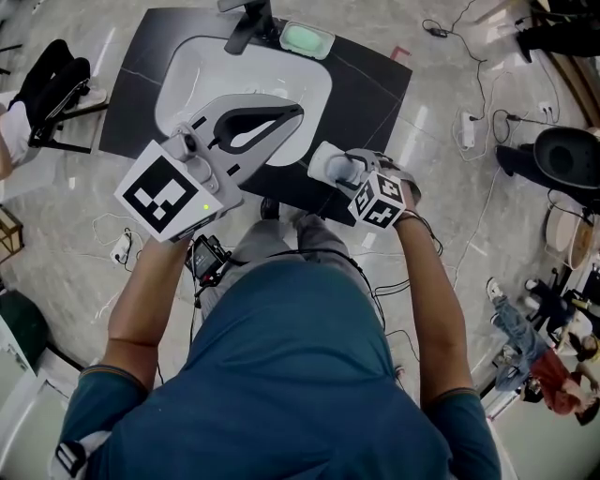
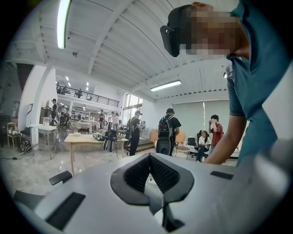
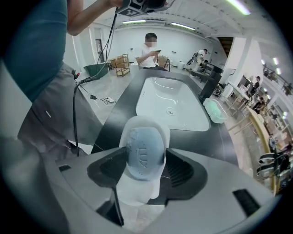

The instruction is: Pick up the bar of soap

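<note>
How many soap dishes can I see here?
2. One white soap dish sits at the counter's near edge, under the bar of soap between the right tool's jaws. One green soap dish lies by the faucet. Others could be hidden.

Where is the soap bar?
In the right gripper view, the bar of soap sits between the right gripper's jaws, over a white dish beside the sink.
</note>
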`<state>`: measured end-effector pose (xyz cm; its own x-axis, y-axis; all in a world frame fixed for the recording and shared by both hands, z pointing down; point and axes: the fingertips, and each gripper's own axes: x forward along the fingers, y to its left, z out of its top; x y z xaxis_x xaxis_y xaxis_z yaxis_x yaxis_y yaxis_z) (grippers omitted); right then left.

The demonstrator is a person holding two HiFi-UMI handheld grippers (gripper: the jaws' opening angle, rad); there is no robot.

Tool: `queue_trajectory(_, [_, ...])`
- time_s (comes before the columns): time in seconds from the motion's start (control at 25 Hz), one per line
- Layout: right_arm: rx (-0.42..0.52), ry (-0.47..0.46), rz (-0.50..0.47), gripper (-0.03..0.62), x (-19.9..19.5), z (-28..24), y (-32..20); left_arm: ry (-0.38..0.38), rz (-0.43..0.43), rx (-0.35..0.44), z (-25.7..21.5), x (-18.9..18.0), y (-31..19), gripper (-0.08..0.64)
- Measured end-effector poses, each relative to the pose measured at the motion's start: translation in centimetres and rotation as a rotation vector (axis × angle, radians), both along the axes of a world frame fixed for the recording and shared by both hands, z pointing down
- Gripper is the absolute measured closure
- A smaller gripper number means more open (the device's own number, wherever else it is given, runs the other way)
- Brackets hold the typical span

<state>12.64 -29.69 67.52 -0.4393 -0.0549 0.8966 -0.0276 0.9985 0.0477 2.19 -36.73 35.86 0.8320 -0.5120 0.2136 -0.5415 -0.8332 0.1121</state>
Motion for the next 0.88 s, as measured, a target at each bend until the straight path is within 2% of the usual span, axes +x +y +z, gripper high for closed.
queue_trajectory(0.12, [0.029, -0.008, 0.010, 0.331, 0.1, 0.1, 0.0, 0.001, -0.004, 0.001, 0.1, 0.1, 0.0, 0.557])
queue_trajectory(0.32, [0.028, -0.012, 0.043, 0.333, 0.0, 0.0, 0.1, 0.016, 0.001, 0.022, -0.3, 0.2, 0.2, 0.557])
queue_trajectory(0.56, [0.023, -0.028, 0.085, 0.333, 0.3, -0.2, 0.2, -0.015, -0.005, -0.001, 0.4, -0.1, 0.4, 0.557])
queue_trajectory(0.88, [0.031, -0.049, 0.119, 0.333, 0.3, -1.5, -0.1, 0.007, 0.013, 0.012, -0.2, 0.2, 0.7, 0.557])
